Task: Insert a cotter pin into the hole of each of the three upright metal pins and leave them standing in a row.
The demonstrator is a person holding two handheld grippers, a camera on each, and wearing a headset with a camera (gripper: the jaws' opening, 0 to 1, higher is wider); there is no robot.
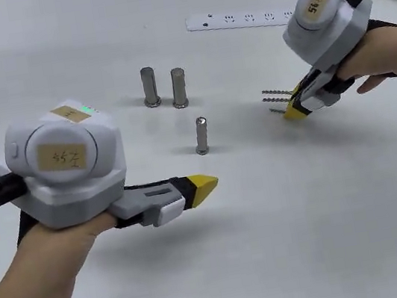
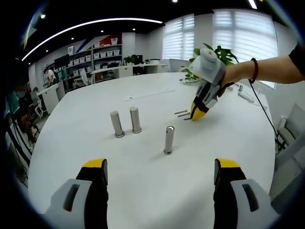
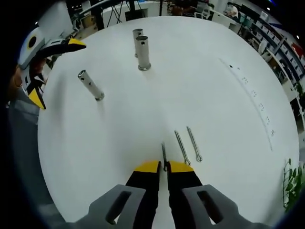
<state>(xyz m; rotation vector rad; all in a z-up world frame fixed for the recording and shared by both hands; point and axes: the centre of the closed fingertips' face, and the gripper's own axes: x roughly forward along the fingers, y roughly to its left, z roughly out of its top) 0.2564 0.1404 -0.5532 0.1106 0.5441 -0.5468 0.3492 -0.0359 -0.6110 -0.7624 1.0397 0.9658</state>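
Cotter pins [image 1: 276,98] lay three side by side on the table [image 1: 333,233], between the upright metal pins [image 1: 179,87] and the right gripper [image 1: 294,111], short of the power strip [image 1: 238,18] near the far edge. In the right gripper view the jaws of the right gripper [image 3: 164,167] stood almost together, with only a slit between them. They pinched the near end of the outermost cotter pin [image 3: 164,153], whose length lay flat on the table. The left gripper [image 2: 160,167] hung with its jaws wide apart and empty, facing the nearest metal pin [image 2: 168,139]. That one stood alone, nearer the front edge than the other two.

The step in hand looked like the pick-up of the first cotter pin. Doing it well probably meant a firm pinch on the looped end, so that the straight legs stuck out free. A straight lift would then keep the two neighbours from being dragged along.

The cross holes were too small to make out. The pin would likely need turning until its hole faced the right gripper. The empty left jaws seemed well placed to steady the nearest metal pin low on its body, since a sideways push could tip it.
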